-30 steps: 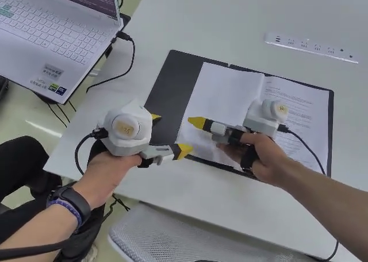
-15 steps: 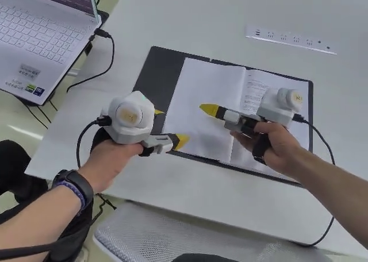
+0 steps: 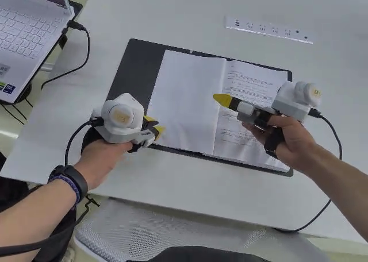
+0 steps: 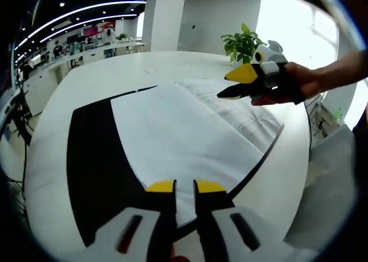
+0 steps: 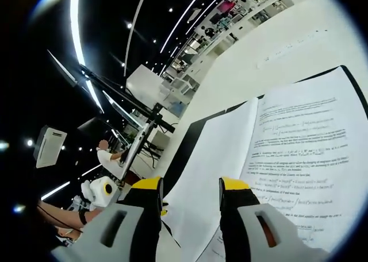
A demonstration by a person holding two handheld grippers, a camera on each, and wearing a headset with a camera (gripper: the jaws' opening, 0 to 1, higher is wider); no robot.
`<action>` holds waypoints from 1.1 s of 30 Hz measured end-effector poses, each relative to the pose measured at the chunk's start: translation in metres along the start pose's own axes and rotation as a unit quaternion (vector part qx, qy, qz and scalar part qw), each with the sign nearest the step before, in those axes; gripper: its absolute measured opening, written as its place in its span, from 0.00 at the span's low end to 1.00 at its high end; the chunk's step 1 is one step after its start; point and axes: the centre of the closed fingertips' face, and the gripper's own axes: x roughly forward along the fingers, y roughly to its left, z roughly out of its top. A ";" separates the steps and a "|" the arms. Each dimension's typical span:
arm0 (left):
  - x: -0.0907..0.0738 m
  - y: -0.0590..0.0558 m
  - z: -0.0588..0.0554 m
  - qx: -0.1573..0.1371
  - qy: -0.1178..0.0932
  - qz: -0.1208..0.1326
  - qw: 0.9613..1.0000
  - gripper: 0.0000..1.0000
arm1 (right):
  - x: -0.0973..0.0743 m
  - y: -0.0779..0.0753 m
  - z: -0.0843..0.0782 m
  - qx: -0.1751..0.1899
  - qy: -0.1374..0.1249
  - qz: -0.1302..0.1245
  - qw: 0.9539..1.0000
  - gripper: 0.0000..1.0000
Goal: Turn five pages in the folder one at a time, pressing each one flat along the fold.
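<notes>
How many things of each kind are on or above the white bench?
grippers: 2 (left gripper, right gripper)
folder: 1
laptop: 1
power strip: 1
total: 5

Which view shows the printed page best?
The right gripper view: the printed page is large, text lines visible. In the head view the right gripper covers part; the left gripper view shows it slanted and small.
</notes>
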 end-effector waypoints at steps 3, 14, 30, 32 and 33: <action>0.001 0.004 -0.004 -0.002 0.000 0.009 1.000 0.00 | -0.005 -0.006 0.001 0.000 -0.003 -0.005 1.000 0.38; 0.002 0.007 -0.012 0.022 0.015 0.023 0.999 0.00 | -0.004 -0.013 0.003 0.002 -0.009 -0.002 1.000 0.37; -0.002 0.003 -0.009 0.005 0.015 0.033 0.999 0.00 | 0.017 -0.026 0.010 -0.059 0.018 -0.005 0.998 0.31; -0.002 0.004 -0.009 0.012 0.017 0.032 0.999 0.00 | 0.020 -0.027 0.011 -0.065 0.020 -0.004 0.998 0.28; -0.001 0.004 -0.009 0.012 0.017 0.030 0.999 0.00 | 0.021 -0.027 0.013 -0.067 0.018 -0.002 0.998 0.26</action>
